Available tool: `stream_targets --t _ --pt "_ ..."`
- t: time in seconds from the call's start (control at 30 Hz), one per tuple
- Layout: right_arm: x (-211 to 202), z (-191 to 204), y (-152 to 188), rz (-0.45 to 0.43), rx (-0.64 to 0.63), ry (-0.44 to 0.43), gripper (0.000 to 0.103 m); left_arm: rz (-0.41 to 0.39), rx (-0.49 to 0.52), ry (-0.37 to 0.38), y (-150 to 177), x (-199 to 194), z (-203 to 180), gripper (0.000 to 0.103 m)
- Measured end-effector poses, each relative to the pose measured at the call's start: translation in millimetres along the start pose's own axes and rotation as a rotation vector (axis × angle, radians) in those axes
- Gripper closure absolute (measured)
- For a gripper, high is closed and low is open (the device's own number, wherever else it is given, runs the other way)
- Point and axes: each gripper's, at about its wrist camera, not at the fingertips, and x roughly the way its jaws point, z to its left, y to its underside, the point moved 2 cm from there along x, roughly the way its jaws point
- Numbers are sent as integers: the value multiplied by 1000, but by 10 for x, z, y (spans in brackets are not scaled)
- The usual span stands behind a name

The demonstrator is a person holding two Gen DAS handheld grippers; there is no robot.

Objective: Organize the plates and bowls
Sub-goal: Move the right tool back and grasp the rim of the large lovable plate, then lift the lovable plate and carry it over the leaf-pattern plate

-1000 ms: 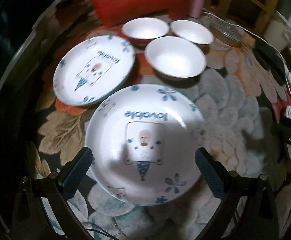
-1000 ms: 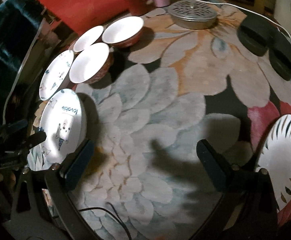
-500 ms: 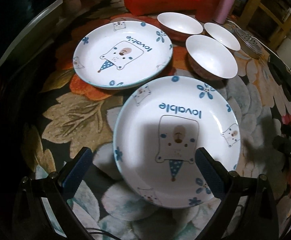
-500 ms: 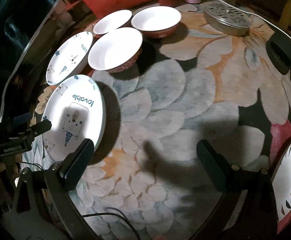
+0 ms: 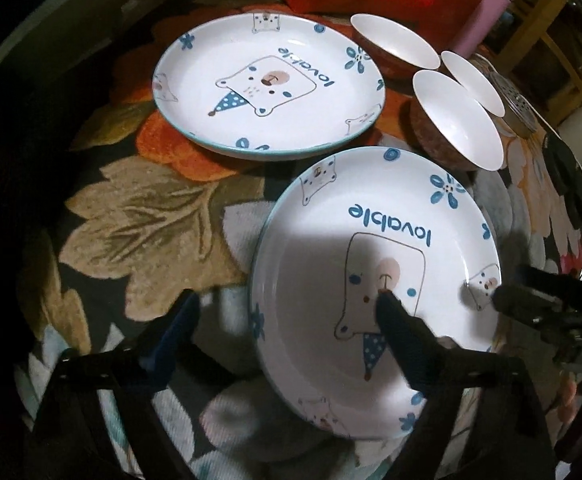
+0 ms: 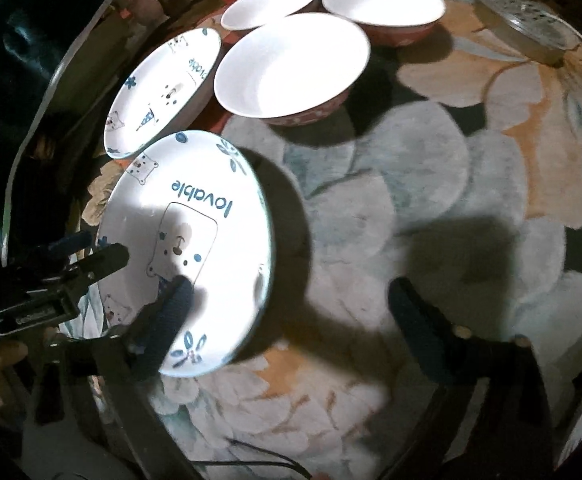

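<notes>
Right now your left tool [image 5: 287,302] is spread wide, straddling the left rim of the near bear plate [image 5: 375,276] on the floral worktop [image 5: 139,216]; its right finger sits over the plate's well, and I can't tell if it touches. Your right tool [image 6: 291,296] is also spread, left finger over the same plate [image 6: 207,216]. The second bear plate [image 5: 269,84] and three bowls [image 5: 457,120] sit behind, the far bowl half hidden.

Both tongs [image 5: 287,312] [image 6: 287,300] wide apart
</notes>
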Motion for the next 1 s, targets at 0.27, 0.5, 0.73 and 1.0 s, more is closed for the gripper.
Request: stream_targets --t 0.27,0.5,0.73,1.0 --pt "225 37 -61 70 -1 -3 70 52 19 10 -69 191 -22 63" --pt "278 151 -38 93 -51 -13 85 55 -3 44 -62 184 66 78" --pt "264 131 6 96 -23 -9 86 44 63 43 24 83 -26 81" --pt "11 -132 136 75 40 0 88 54 124 94 96 32 -320 81"
